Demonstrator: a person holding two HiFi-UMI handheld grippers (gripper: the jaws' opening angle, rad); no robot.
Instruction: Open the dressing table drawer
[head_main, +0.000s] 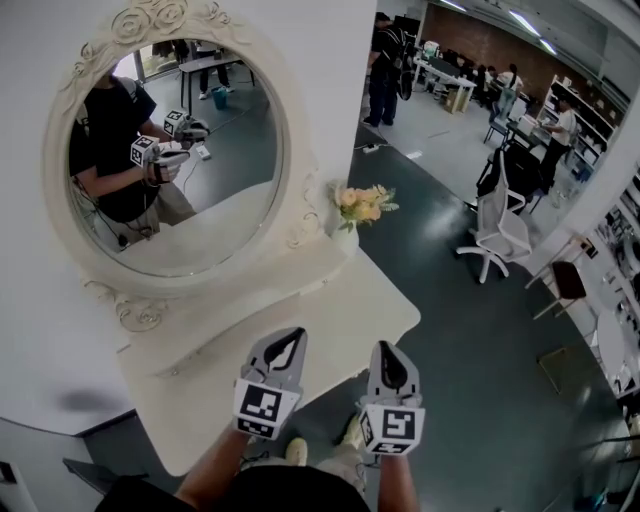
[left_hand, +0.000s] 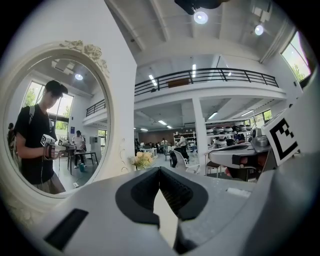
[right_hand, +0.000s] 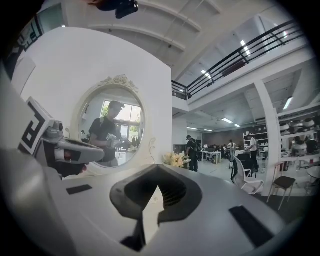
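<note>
Left hand-held gripper and right hand-held gripper: jaws together, empty. White dressing table with carved round mirror sits just ahead of both tips. Its drawer is hidden under the surface edge.

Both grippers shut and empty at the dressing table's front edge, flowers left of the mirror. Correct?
One thing is off: the flowers stand right of the mirror, not left, as the head view shows. The rest holds: left gripper and right gripper are shut and empty at the dressing table's front edge.
</note>
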